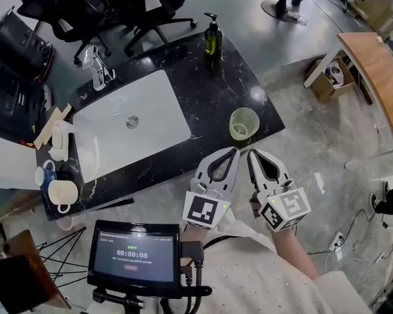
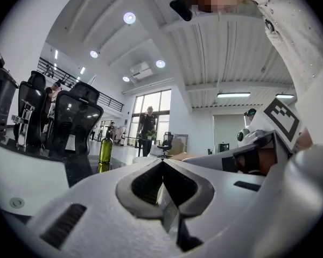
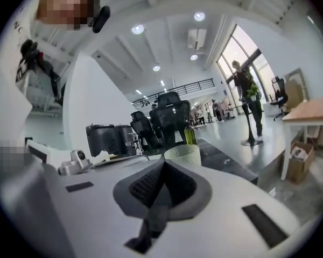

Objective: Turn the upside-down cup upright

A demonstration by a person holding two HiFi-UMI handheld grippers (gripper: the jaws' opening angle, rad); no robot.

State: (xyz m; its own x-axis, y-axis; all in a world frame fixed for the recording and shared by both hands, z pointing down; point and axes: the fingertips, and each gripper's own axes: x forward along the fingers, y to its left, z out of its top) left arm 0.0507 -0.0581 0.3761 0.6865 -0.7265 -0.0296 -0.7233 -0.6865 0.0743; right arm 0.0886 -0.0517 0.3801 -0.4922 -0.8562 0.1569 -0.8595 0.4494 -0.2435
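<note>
A translucent pale-green cup (image 1: 243, 124) stands upright, mouth up, at the near right corner of the black counter (image 1: 239, 84). In the right gripper view the cup (image 3: 183, 153) shows just beyond the jaw tips. My left gripper (image 1: 234, 151) and right gripper (image 1: 251, 154) hang side by side off the counter's near edge, just short of the cup and apart from it. Both are shut with nothing between their jaws. The left gripper (image 2: 162, 163) and the right gripper (image 3: 164, 163) each show closed tips in their own views.
A white sink (image 1: 150, 133) with a faucet (image 1: 97, 67) fills the counter's left part. A green soap bottle (image 1: 213, 38) stands at the far edge. Mugs (image 1: 60, 191) cluster at the left end. A screen (image 1: 136, 254) stands near me; office chairs (image 1: 137, 5) stand beyond the counter.
</note>
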